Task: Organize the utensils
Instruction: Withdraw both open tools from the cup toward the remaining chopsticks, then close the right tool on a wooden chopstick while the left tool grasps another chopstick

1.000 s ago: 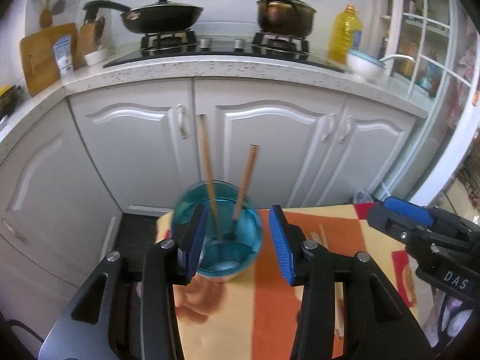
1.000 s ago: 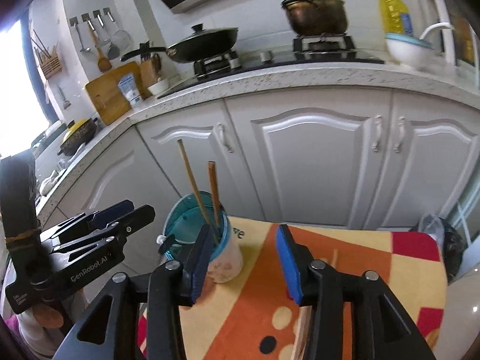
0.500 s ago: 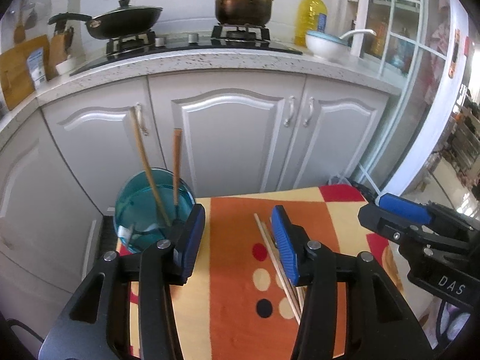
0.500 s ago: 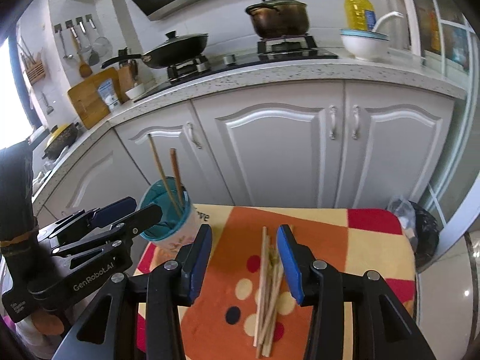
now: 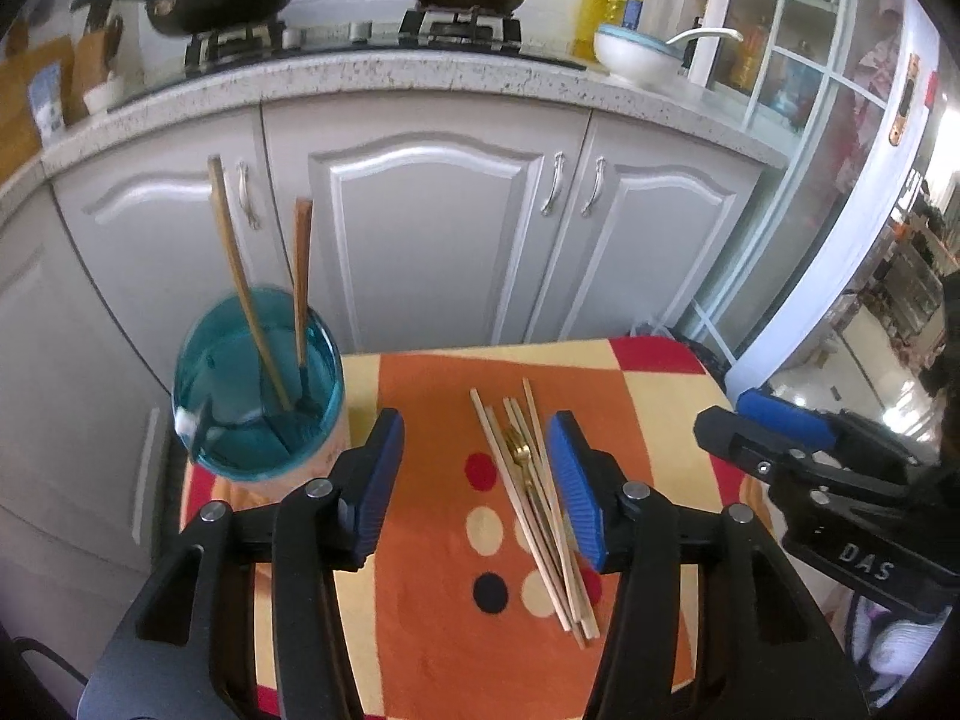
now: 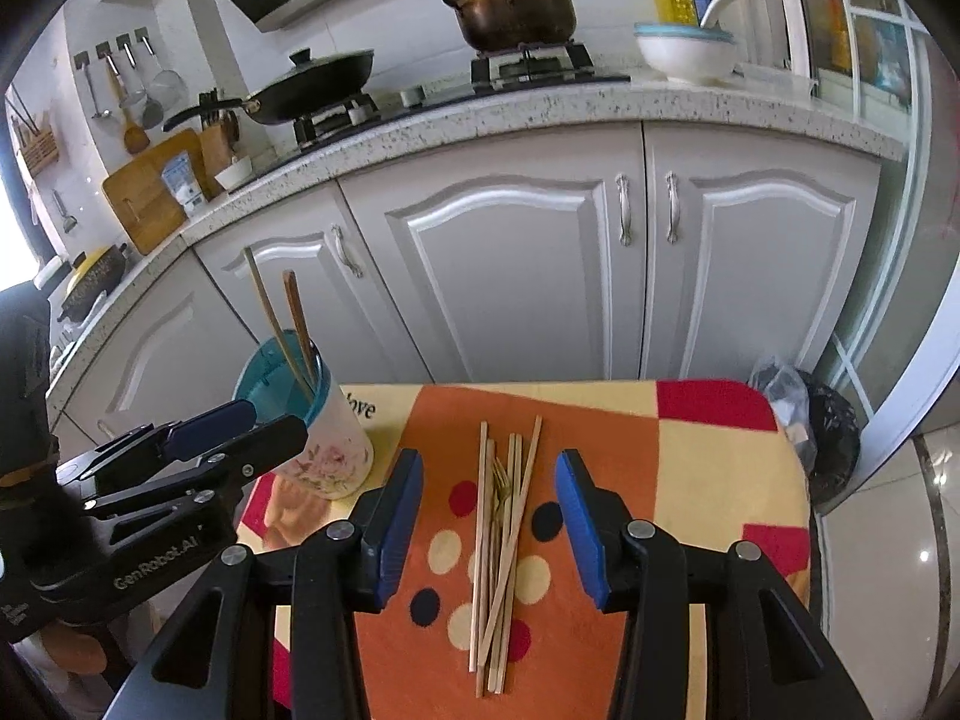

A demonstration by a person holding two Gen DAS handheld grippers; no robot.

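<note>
A small table with an orange, yellow and red patterned cloth (image 6: 708, 456) stands in front of grey kitchen cupboards (image 6: 498, 276). A loose bundle of pale wooden chopsticks (image 6: 501, 546) lies near the middle of the table, with a gold fork (image 5: 521, 457) among them. At the table's far left corner stands a cup (image 6: 324, 438) with a blue inside, holding 2 brown wooden sticks (image 5: 264, 294) that lean against its rim.

The left gripper (image 5: 474, 483) hangs above the table with its jaws wide apart and nothing between them, the chopsticks showing in the gap. The right gripper (image 6: 489, 531) is likewise wide open and empty, its jaws either side of the bundle, not touching it.
</note>
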